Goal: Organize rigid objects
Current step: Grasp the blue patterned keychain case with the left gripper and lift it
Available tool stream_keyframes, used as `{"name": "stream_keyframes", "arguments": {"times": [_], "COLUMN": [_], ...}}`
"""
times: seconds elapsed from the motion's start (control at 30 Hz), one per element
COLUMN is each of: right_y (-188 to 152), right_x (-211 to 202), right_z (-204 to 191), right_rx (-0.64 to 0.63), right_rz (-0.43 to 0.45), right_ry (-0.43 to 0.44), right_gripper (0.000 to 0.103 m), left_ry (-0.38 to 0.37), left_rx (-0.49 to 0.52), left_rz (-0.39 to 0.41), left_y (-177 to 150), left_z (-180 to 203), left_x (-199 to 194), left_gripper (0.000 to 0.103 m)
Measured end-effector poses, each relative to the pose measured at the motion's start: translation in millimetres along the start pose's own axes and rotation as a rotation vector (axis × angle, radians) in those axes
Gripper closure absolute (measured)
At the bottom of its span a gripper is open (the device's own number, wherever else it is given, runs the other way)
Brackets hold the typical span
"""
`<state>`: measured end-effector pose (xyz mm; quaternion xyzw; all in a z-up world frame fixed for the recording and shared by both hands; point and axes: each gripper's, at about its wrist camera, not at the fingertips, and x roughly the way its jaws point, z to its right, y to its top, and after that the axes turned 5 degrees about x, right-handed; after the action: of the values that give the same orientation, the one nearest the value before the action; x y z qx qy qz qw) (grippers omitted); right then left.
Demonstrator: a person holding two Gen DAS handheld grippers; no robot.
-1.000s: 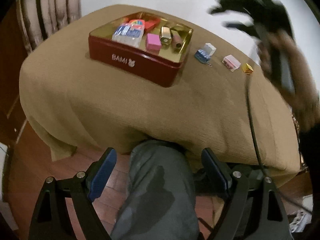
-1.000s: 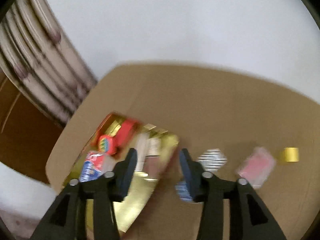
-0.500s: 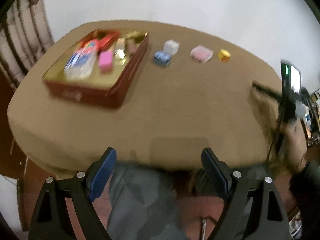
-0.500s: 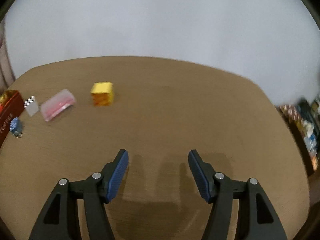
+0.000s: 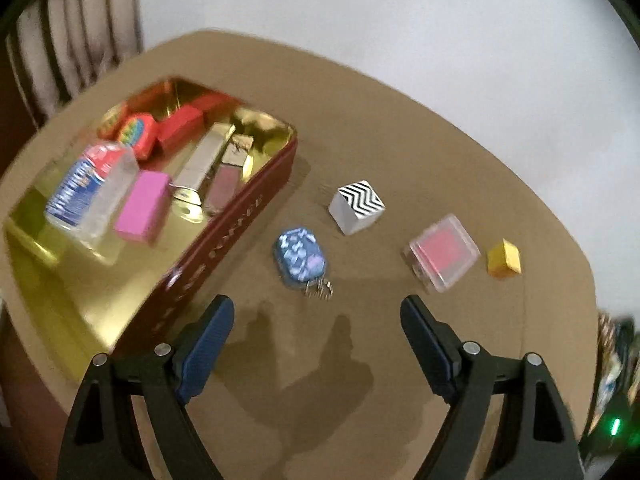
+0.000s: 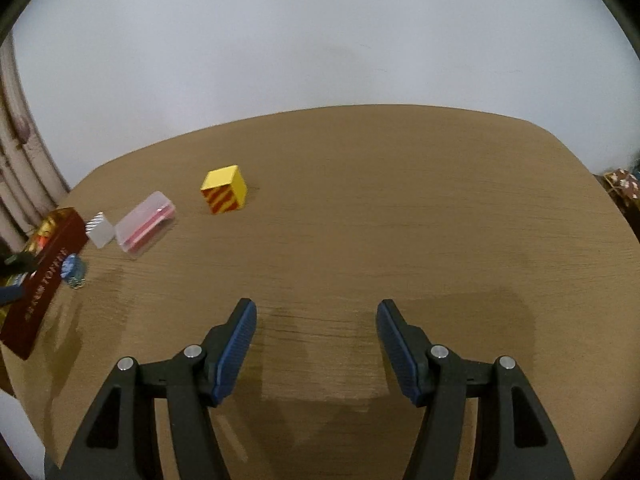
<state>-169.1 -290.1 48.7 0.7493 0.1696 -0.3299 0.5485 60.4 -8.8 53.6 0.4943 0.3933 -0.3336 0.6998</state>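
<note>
1. A red rectangular tin with a gold inside [image 5: 224, 240] sits at the left of the tan tabletop [image 5: 400, 120]; it holds a pink block [image 5: 142, 210], a clear box with a blue-and-red label [image 5: 90, 188], a red box [image 5: 180, 128], a round rainbow-topped case [image 5: 136, 134] and a silver bar [image 5: 204, 160].
2. Motion blur smears the tin's lettering.
3. Beside the tin lie a blue patterned keyring tin [image 5: 299, 255], a white cube with a black zigzag top [image 5: 356, 207], a clear flat case with a pink insert [image 5: 444, 252] and a yellow cube with red stripes [image 6: 224, 189].
4. The left hand-held gripper [image 5: 316, 316] is closing with nothing between its jaws; the right hand-held gripper [image 6: 316, 318] stands apart, empty, over bare tabletop.
</note>
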Motion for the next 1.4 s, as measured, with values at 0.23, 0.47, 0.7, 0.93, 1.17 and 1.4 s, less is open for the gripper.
{"name": "stream_keyframes", "arguments": {"times": [0.23, 0.47, 0.7, 0.93, 1.17, 1.4], "right_y": [0, -3, -4, -5, -5, -5], "right_x": [-2, -3, -3, -2, 2, 7], "right_z": [-18, -18, -18, -16, -18, -18], "right_rx": [-0.019, -0.015, -0.006, -0.002, -0.015, -0.024], "right_rz": [-0.003, 0.01, 0.015, 0.011, -0.009, -0.023], "right_ry": [0.054, 0.075, 0.074, 0.073, 0.056, 0.043], "right_gripper": [0.038, 0.038, 0.038, 0.037, 0.037, 0.037], "left_ry": [0.044, 0.098, 0.156, 0.08, 0.042, 0.079], "left_rx": [-0.076, -0.026, 0.074, 0.172, 0.257, 0.302], "left_rz": [-0.064, -0.081, -0.116, -0.094, -0.065, -0.094], "left_y": [21, 31, 29, 5, 28, 56], "left_z": [-10, -4, 12, 21, -31, -100], "left_x": [36, 54, 65, 25, -47, -40], "left_gripper": [0.041, 0.048, 0.076, 0.076, 0.076, 0.076]}}
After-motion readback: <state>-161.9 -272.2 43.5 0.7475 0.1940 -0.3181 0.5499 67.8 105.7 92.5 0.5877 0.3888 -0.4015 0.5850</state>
